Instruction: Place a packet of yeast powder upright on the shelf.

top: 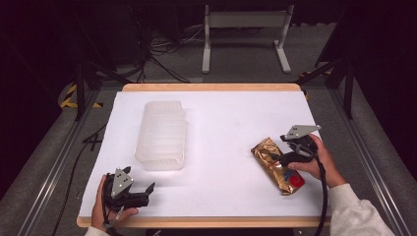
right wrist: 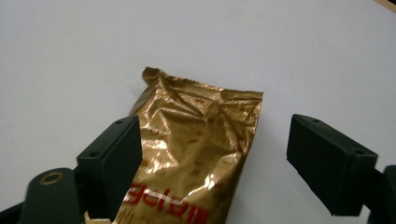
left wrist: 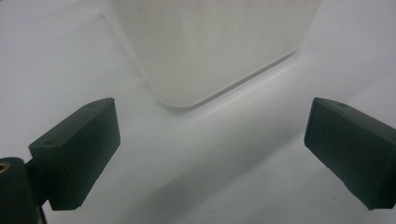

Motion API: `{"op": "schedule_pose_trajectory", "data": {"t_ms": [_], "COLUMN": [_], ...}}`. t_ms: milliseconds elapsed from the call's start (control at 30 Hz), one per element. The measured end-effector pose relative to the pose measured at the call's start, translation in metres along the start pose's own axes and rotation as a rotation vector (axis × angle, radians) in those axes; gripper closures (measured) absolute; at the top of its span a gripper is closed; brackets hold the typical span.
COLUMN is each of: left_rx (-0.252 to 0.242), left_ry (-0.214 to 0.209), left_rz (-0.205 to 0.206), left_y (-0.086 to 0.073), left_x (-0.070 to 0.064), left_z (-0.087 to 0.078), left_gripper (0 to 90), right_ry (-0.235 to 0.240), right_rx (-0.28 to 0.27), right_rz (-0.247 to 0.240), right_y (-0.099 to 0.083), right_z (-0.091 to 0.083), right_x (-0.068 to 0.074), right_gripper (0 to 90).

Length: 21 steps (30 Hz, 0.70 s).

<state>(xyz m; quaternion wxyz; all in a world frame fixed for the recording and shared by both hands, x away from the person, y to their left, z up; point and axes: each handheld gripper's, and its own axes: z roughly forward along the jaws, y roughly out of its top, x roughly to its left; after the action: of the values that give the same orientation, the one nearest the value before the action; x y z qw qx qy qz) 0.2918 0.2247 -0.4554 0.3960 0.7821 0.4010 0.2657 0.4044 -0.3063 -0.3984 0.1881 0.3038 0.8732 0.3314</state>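
A gold foil snack bag (top: 276,165) with red print lies flat on the white table at the right. My right gripper (top: 283,156) hovers over its middle, open, its jaws straddling the bag (right wrist: 196,149) without closing on it. A translucent white plastic bin (top: 161,134) stands left of centre. My left gripper (top: 145,192) rests near the table's front left corner, open and holding nothing, pointing toward the near end of the bin (left wrist: 210,46).
The white table cover (top: 221,123) has a wooden border (top: 211,87) showing at the far and near edges. Metal rails run along both sides of the table. A white stand (top: 244,34) and cables sit on the floor beyond.
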Motion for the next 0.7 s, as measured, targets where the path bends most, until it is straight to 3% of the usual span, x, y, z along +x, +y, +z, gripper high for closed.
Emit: {"op": "schedule_pose_trajectory", "data": {"t_ms": [100, 433, 533, 633, 700], "left_rx": [0.001, 0.001, 0.004, 0.005, 0.007], "left_ry": [-0.004, -0.009, -0.009, -0.004, -0.004], "left_rz": [-0.003, 0.009, 0.006, 0.012, 0.013], "left_y": [0.000, 0.000, -0.001, -0.001, -0.001], "left_x": [0.000, -0.001, -0.001, -0.001, -0.002], "left_z": [0.000, 0.000, 0.001, 0.001, 0.001], "left_gripper": [4.4, 4.4, 4.4, 4.4, 4.4], "right_ry": [0.018, 0.052, 0.082, 0.094, 0.133], "right_rx": [0.023, 0.100, 0.104, 0.118, 0.147], "right_rz": [-0.002, 0.065, 0.117, 0.131, 0.164], "right_y": [0.006, 0.017, 0.016, 0.015, 0.013], "right_z": [0.010, 0.044, 0.048, 0.050, 0.056], "right_x": [-0.003, -0.021, -0.027, -0.030, -0.034], "right_gripper": [19.8, 25.5, 24.7, 22.9, 23.2]}}
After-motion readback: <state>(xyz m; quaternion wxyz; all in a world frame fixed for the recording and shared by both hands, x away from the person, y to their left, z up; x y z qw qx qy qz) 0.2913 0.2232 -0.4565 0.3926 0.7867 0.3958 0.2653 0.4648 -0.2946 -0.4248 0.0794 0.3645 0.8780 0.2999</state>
